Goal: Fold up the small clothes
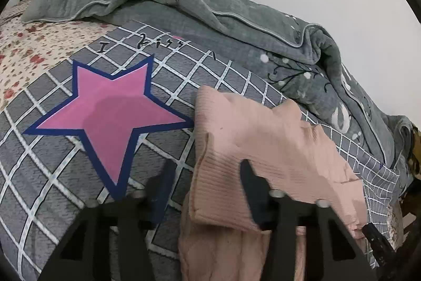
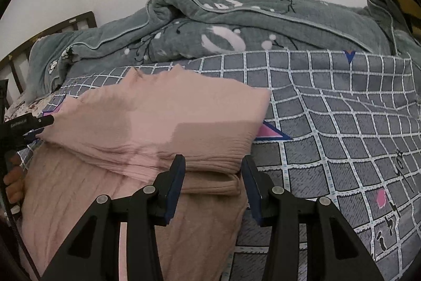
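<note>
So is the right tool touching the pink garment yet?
Cannot tell. In the right wrist view the right tool stands open astride the folded edge of the pink garment, but no contact or gap with either finger shows plainly.

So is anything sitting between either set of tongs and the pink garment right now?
Nothing visible. The pink garment lies on the checked bedspread, its folded edge reaching in between the open right tongs. The left tongs are open astride its ribbed edge. The grey quilt sits behind, out of the way.
</note>
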Demonstrator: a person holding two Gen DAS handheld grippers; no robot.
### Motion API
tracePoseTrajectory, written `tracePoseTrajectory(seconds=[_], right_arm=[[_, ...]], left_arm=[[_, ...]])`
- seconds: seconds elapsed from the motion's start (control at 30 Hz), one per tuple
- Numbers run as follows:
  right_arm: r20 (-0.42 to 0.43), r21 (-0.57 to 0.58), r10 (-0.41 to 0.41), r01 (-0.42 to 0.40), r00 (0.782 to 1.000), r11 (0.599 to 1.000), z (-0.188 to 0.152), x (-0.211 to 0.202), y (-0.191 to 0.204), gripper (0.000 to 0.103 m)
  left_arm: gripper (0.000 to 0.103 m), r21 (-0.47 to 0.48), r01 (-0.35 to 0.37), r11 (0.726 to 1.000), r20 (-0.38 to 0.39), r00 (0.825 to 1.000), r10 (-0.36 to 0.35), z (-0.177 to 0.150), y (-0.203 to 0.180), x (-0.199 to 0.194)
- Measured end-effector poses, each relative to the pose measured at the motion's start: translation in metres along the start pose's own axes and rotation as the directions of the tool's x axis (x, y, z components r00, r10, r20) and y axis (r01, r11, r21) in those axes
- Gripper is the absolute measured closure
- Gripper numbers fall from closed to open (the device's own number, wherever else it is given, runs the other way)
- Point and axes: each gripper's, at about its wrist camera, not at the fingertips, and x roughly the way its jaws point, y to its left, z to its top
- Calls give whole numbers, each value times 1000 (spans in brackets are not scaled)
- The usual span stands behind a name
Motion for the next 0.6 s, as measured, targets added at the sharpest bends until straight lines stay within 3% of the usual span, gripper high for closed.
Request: tracePoseTrajectory(seconds=[0.07, 0.2, 0.43, 0.53, 0.6], right_arm=[[-20, 16, -3, 3, 1000, 1000, 0, 4, -3, 59], [-67, 46, -13, 16, 998, 999, 0, 12, -8, 59], [-97, 87, -16, 25, 995, 996, 0, 17, -18, 59], [-93, 78, -21, 28, 995, 997, 1, 19, -15, 59], [-97, 72, -9, 16, 995, 997, 2, 22, -13, 59]], left_arm=[[83, 34, -6, 999, -4, 1000, 6, 0, -6, 5], [92, 99, -52, 994, 50, 998, 48, 3, -18, 2], [93, 99, -51, 994, 55, 997, 46, 10, -18, 4], [93, 103, -40, 994, 19, 999, 38, 9, -18, 10], [88, 93, -46, 995, 9, 999, 45, 9, -16, 12]])
